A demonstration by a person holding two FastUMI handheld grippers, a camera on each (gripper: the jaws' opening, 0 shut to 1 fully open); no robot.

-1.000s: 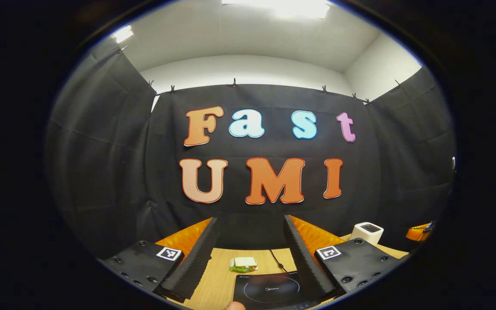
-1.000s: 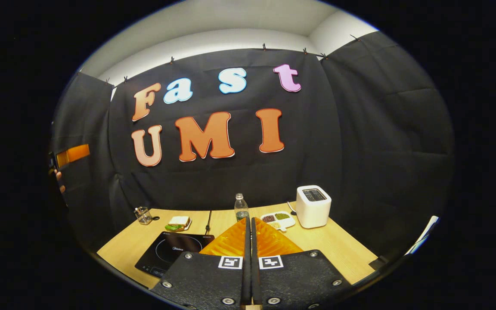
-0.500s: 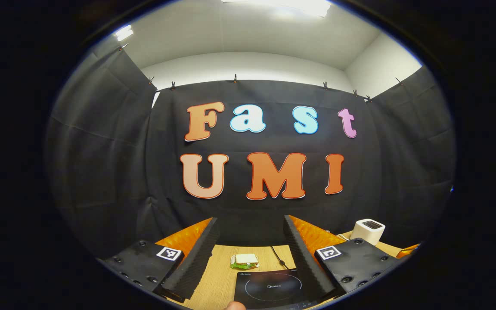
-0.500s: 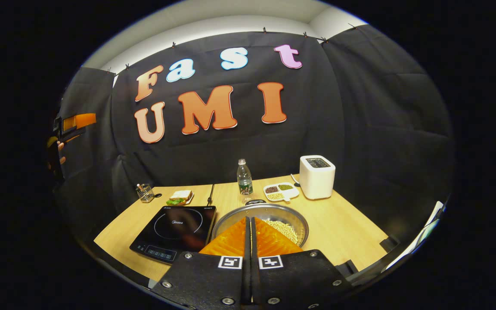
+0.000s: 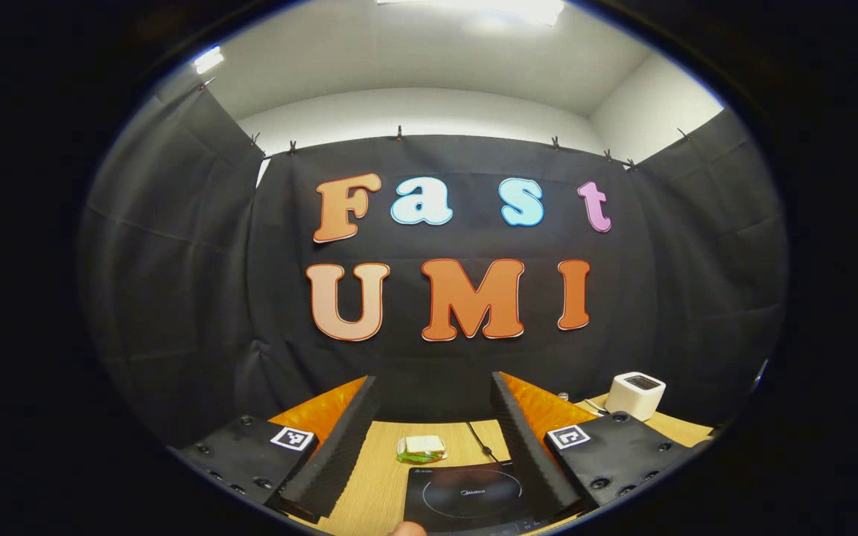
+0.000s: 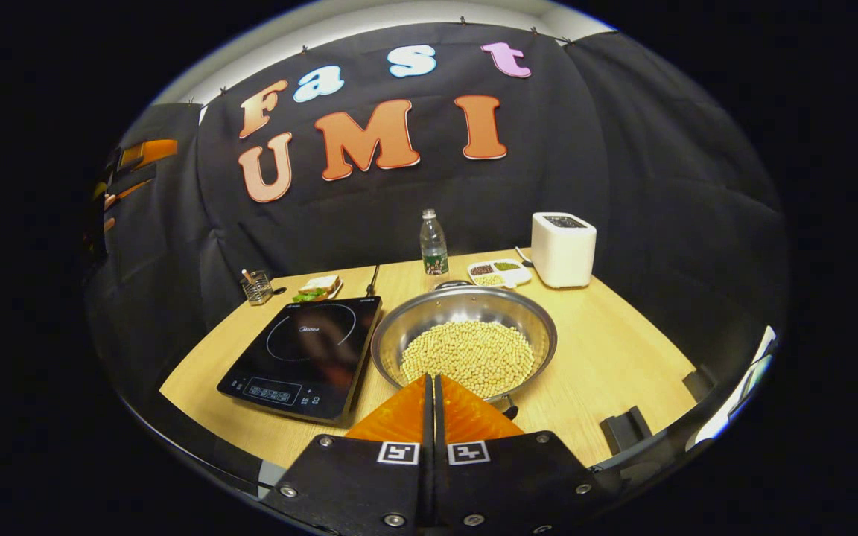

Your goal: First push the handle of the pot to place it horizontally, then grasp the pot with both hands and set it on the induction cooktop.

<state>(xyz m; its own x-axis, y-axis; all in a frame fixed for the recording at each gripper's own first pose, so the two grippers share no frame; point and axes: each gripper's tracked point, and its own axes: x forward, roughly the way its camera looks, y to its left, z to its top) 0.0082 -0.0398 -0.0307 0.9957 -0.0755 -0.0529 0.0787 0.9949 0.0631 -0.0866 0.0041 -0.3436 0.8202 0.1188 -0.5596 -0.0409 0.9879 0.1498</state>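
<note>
From the right gripper view, the right claw (image 6: 430,387), pressed together, faces a bean-filled steel pot (image 6: 464,344) beside the cooktop (image 6: 302,356), while the left claw (image 5: 429,417) is spread.

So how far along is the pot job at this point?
Nothing looks done: the pot of beans sits on the table beside the induction cooktop, not on it. The right gripper, shut, points at its near rim; the left gripper is open. Handle push and two-gripper lift remain.

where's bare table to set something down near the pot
Free: the table right of the pot, up to the toaster, and the front-left corner before the induction cooktop. Crowded: the back edge, with cup, sandwich, bottle and divided dish. Pot and cooktop nearly touch.
</note>
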